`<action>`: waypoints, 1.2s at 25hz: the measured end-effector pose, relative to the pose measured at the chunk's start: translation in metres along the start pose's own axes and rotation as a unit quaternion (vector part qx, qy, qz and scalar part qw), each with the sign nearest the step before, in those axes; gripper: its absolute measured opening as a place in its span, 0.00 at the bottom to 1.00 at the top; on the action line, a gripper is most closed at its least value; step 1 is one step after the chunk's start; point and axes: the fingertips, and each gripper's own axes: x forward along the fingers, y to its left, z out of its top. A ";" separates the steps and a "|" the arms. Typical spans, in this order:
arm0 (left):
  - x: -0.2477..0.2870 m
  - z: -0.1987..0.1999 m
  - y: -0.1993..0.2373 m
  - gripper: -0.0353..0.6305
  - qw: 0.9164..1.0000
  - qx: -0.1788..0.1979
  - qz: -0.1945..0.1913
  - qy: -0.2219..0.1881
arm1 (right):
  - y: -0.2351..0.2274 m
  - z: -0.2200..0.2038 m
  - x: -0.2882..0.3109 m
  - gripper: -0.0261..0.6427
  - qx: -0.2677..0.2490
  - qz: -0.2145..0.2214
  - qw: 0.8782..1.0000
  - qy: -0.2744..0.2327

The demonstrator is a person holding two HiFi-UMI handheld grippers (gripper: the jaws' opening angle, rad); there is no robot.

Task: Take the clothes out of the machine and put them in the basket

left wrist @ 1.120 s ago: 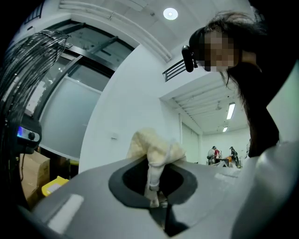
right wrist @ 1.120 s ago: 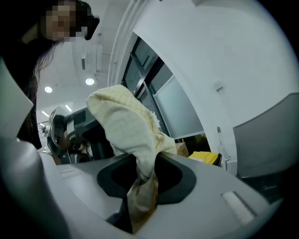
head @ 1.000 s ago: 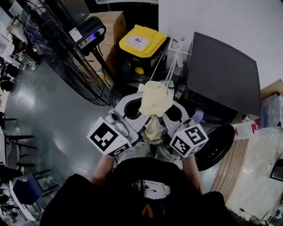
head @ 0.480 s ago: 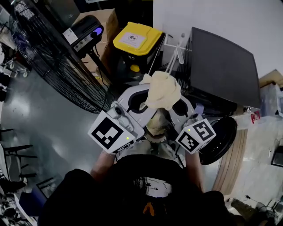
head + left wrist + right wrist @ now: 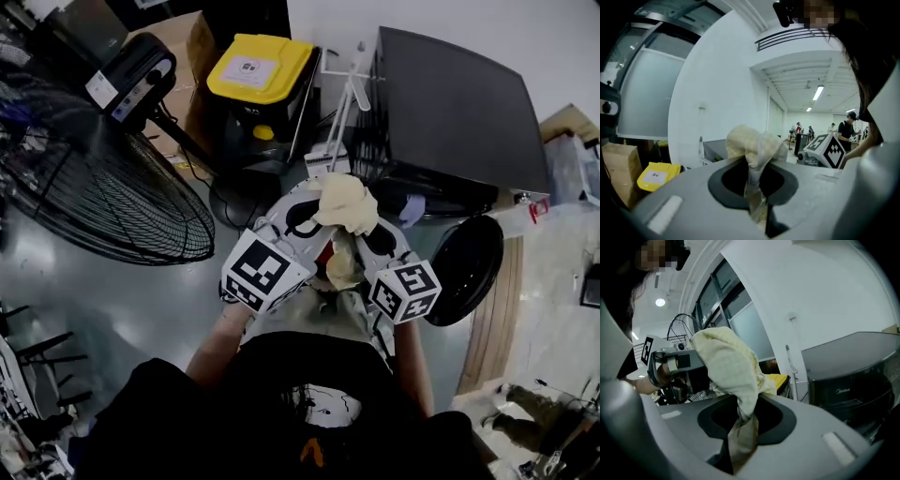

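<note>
My left gripper (image 5: 757, 201) and my right gripper (image 5: 740, 437) sit side by side, each clamped on the cream cloth (image 5: 345, 202). The cloth bunches up above both sets of jaws, just in front of the black machine (image 5: 459, 112).

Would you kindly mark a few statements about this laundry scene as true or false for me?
1. The left gripper and the right gripper are both shut on the pale yellow cloth. True.
2. The plastic bin's lid is red. False: it is yellow.
3. The round dark door of the black machine stands open. True.
4. The large wire fan stands at the right of the head view. False: it is at the left.
5. The cloth lies on the floor. False: it is held up between the two grippers.
</note>
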 end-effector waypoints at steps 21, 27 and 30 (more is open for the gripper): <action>0.088 -0.305 0.007 0.36 0.942 -0.026 -0.071 0.326 | -0.141 -0.263 0.020 0.21 0.102 -0.147 0.965 0.190; 0.082 -0.344 0.002 0.37 0.931 -0.040 -0.071 0.357 | -0.149 -0.317 0.036 0.20 0.129 -0.149 0.952 0.233; 0.081 -0.355 -0.002 0.37 0.927 -0.031 -0.075 0.365 | -0.160 -0.337 0.044 0.20 0.145 -0.154 0.945 0.250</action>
